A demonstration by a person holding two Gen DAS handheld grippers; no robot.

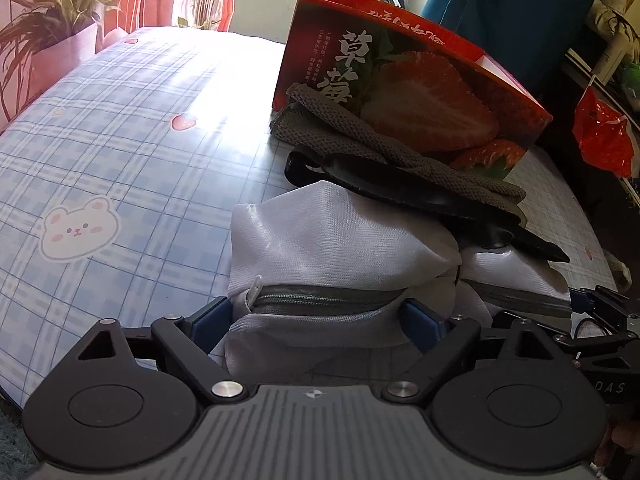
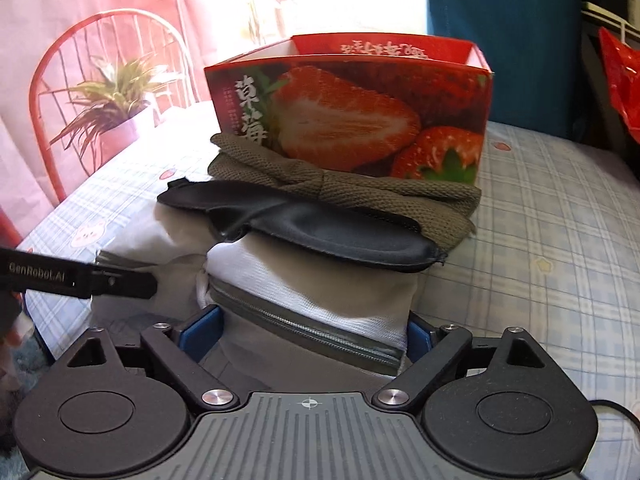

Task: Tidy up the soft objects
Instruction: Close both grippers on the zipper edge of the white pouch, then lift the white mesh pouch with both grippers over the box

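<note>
A white mesh zip bag (image 1: 340,236) (image 2: 312,292) lies on the plaid tablecloth. My left gripper (image 1: 320,320) is shut on its left zipper edge. My right gripper (image 2: 316,336) is shut on its right zipper edge; it also shows at the right in the left wrist view (image 1: 600,312). A black eye mask (image 1: 420,192) (image 2: 320,228) rests on top of the bag. An olive knitted cloth (image 1: 360,136) (image 2: 360,192) lies behind it against a red strawberry box (image 1: 420,92) (image 2: 360,116), which is open at the top.
The table has a blue plaid cloth (image 1: 120,152) (image 2: 560,240) with bear and strawberry prints. A potted plant (image 1: 52,20) (image 2: 116,96) stands beyond the far left edge by a red chair (image 2: 80,40). A red plastic bag (image 1: 604,136) hangs at right.
</note>
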